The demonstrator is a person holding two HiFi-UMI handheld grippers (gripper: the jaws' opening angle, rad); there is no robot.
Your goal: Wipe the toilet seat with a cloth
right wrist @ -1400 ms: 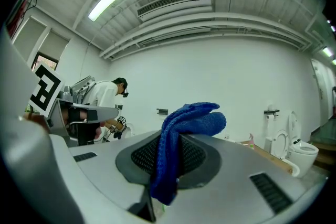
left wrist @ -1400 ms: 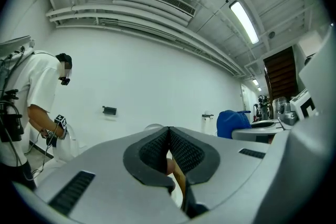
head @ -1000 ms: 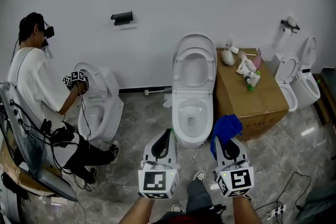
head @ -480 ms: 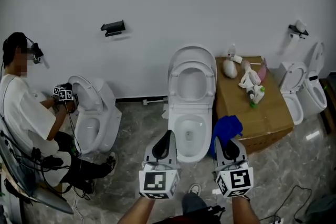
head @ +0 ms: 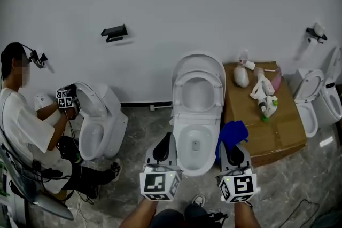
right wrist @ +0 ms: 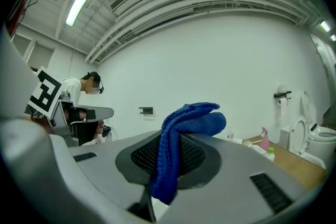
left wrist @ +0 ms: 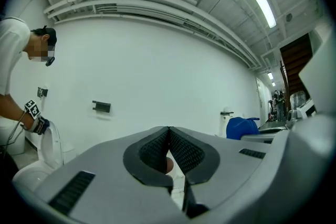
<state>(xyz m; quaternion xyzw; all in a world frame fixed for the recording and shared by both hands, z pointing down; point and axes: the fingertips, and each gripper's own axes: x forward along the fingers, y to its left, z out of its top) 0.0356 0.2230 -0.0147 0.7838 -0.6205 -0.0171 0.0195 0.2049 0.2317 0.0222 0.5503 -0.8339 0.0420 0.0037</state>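
Observation:
A white toilet (head: 195, 136) stands straight ahead with its seat (head: 199, 91) and lid raised against the wall. My right gripper (head: 233, 147) is shut on a blue cloth (head: 232, 133) (right wrist: 181, 139), which bunches up above its jaws beside the bowl's right rim. My left gripper (head: 164, 146) (left wrist: 169, 152) is shut with nothing between its pads, just short of the bowl's left front. Both grippers point level toward the wall.
A cardboard box (head: 270, 125) with spray bottles (head: 263, 94) stands right of the toilet. A second toilet (head: 99, 123) at the left is tended by a seated person (head: 26, 131) holding grippers. A third toilet (head: 315, 101) stands at the far right. A black holder (head: 114, 32) hangs on the wall.
The toilet and box have shifted right and down in the head view as I moved across the room. Both grippers keep their places in the view, the cloth still held.

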